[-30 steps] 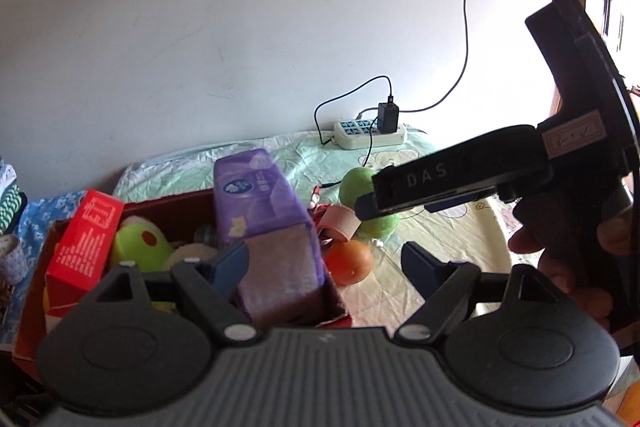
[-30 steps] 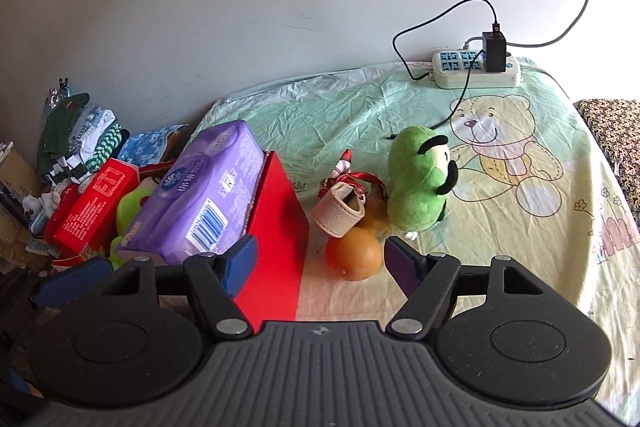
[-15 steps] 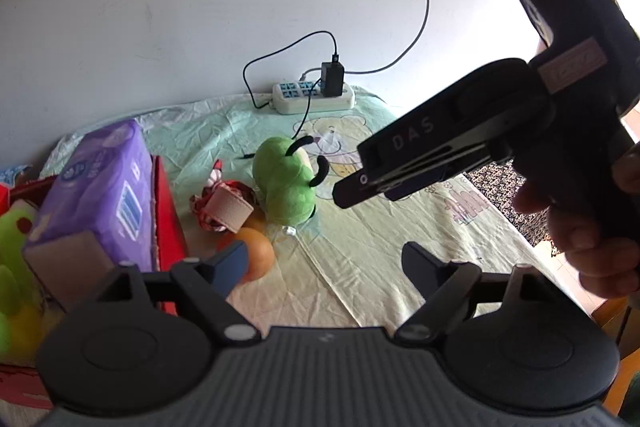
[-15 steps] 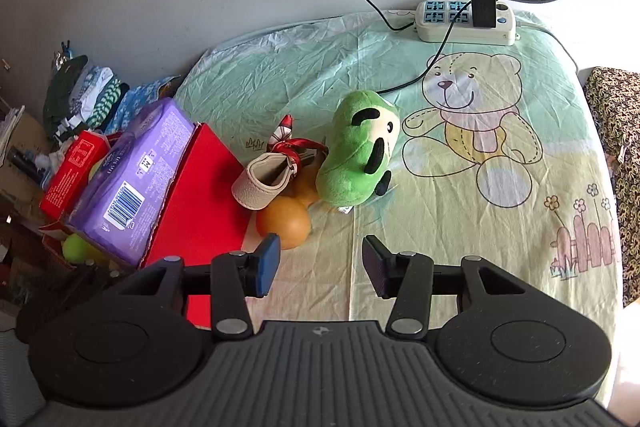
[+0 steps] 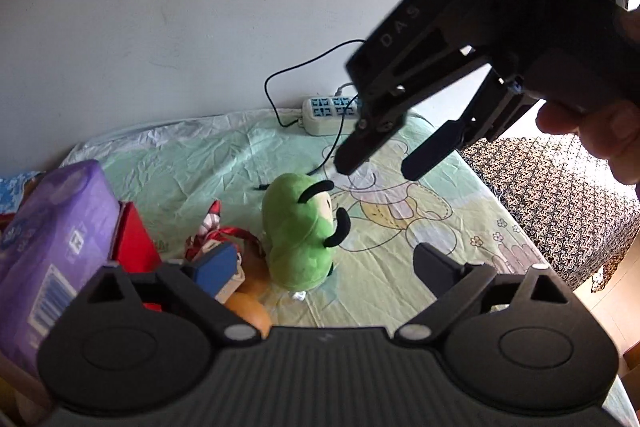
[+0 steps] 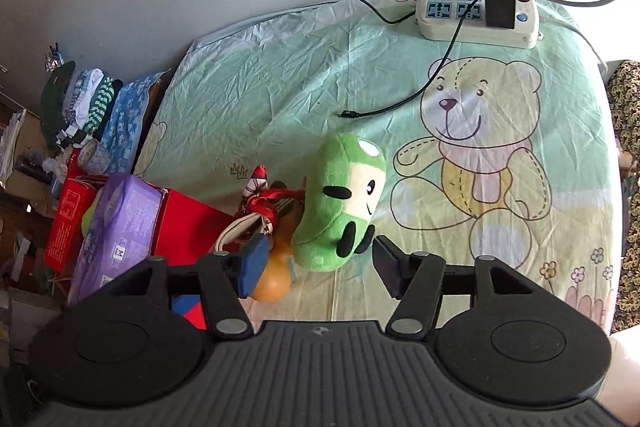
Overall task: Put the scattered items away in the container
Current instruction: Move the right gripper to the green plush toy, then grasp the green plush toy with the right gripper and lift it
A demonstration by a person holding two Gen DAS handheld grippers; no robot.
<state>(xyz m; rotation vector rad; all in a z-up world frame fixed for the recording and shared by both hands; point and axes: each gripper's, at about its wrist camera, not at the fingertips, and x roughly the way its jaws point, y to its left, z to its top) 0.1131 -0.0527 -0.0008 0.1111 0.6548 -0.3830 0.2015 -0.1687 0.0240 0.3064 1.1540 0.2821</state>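
Since a second ago you have swung both hands away from the red cardboard box toward the loose pile: the purple plastic-wrapped pack that filled the left wrist view now sits at its left edge, and the green plush toy with black arms has come up close in both views. Your left gripper has just been opening and stands wide and released, the plush framed between its fingers but untouched. Your right gripper has closed partway and has just been opening again; its jaws are apart, empty, straddling the lower end of the plush without pressing on it. That reads as the approach to the next pick, with the plush the likely target. The plush lies on the pale green bear-print sheet, just beside the box, leaning against a beige shoe with red ribbon and a round orange fruit. The right wrist view looks steeply down, so you see the plush's face, the white power strip and the red packet inside the box. Only the left wrist view shows your right gripper from outside, hanging above the plush with its fingers spread, and your hand on its handle.
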